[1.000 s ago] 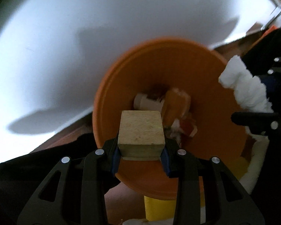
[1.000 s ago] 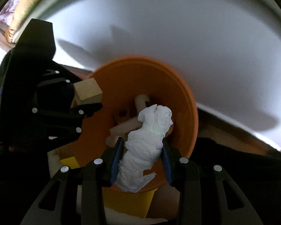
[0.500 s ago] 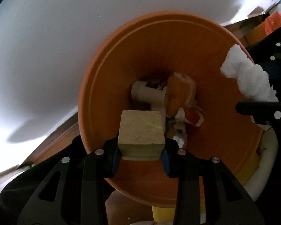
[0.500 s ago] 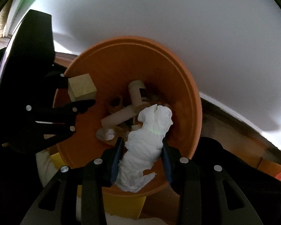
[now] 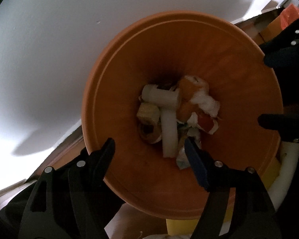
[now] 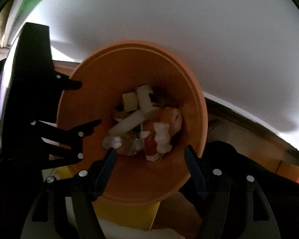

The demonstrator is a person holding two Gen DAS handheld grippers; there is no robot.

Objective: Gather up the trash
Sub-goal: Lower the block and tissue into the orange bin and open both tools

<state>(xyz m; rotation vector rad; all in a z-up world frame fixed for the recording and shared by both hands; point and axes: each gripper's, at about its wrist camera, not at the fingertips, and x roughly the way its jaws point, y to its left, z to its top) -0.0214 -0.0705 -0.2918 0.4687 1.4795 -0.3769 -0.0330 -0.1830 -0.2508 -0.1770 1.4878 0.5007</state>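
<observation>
An orange bin (image 5: 239,75) (image 6: 101,181) stands below both grippers, seen from above. Inside lies a pile of trash: the wooden block (image 5: 148,112) (image 6: 130,101), the crumpled white tissue (image 5: 206,103) (image 6: 163,137), white tubes (image 5: 161,97) (image 6: 129,122) and wrappers. My left gripper (image 5: 149,149) is open and empty over the bin's near rim. My right gripper (image 6: 150,155) is open and empty over the bin too. Each gripper shows in the other's view, the right (image 5: 285,91) and the left (image 6: 83,107).
A white wall (image 5: 69,39) (image 6: 189,20) rises behind the bin. A yellow object (image 6: 129,215) (image 5: 179,227) and something white (image 5: 287,171) lie beside the bin's base. The floor is brown wood (image 6: 249,145). Orange items (image 5: 289,16) sit far right.
Both grippers opened. The wooden block dropped from the left one and the tissue from the right one into the bin. Both now lie on the trash pile.
</observation>
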